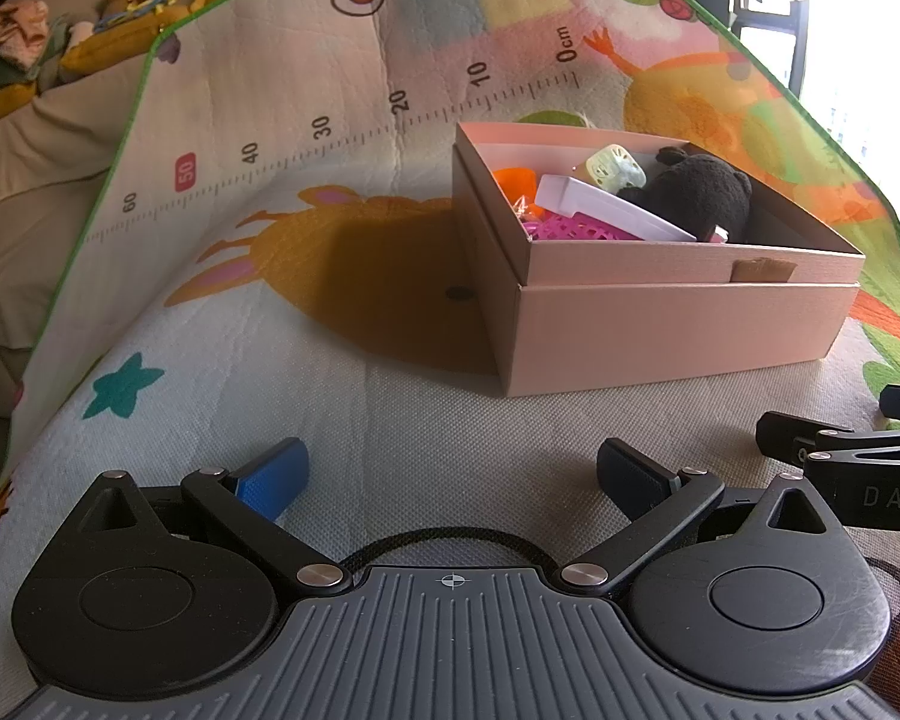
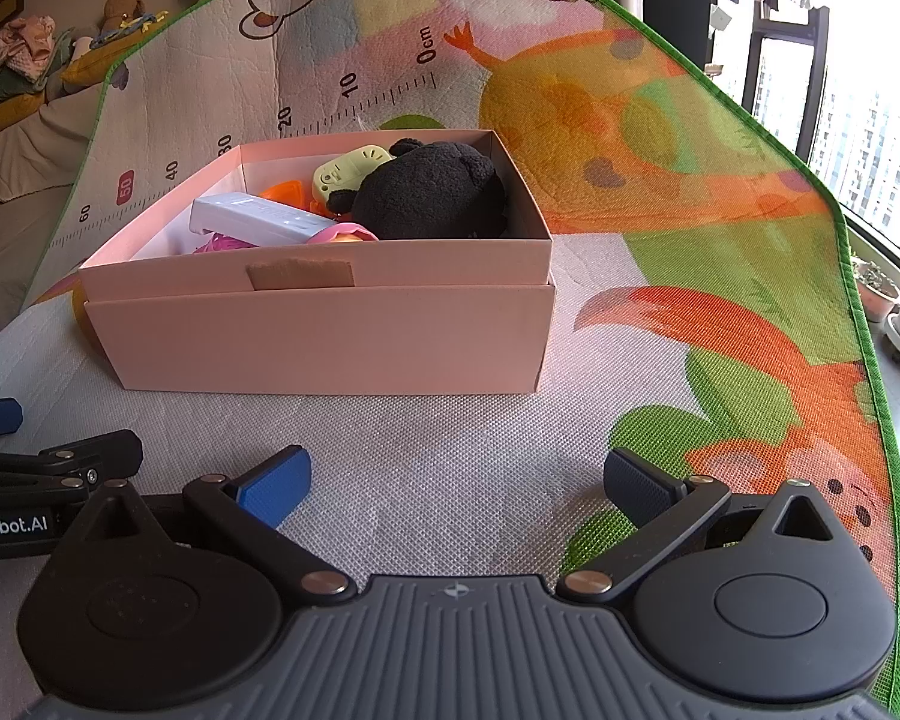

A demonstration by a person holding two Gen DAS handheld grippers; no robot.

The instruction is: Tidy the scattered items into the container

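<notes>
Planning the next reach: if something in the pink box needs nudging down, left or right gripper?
Right, marginally. The pink cardboard box sits nearly straight ahead of the right gripper; for the left gripper it lies off to the right. Both jaws open, empty.

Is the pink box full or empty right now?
Partly full: the pink box holds a black plush toy, a white case and small plastic toys.

A black plush toy (image 2: 432,192) and a white case (image 2: 252,213) bury most of the pink box's (image 2: 330,348) contents; the orange piece at ten o'clock is possibly a cup. The left gripper (image 2: 6,450) is cut off at nine o'clock.
</notes>
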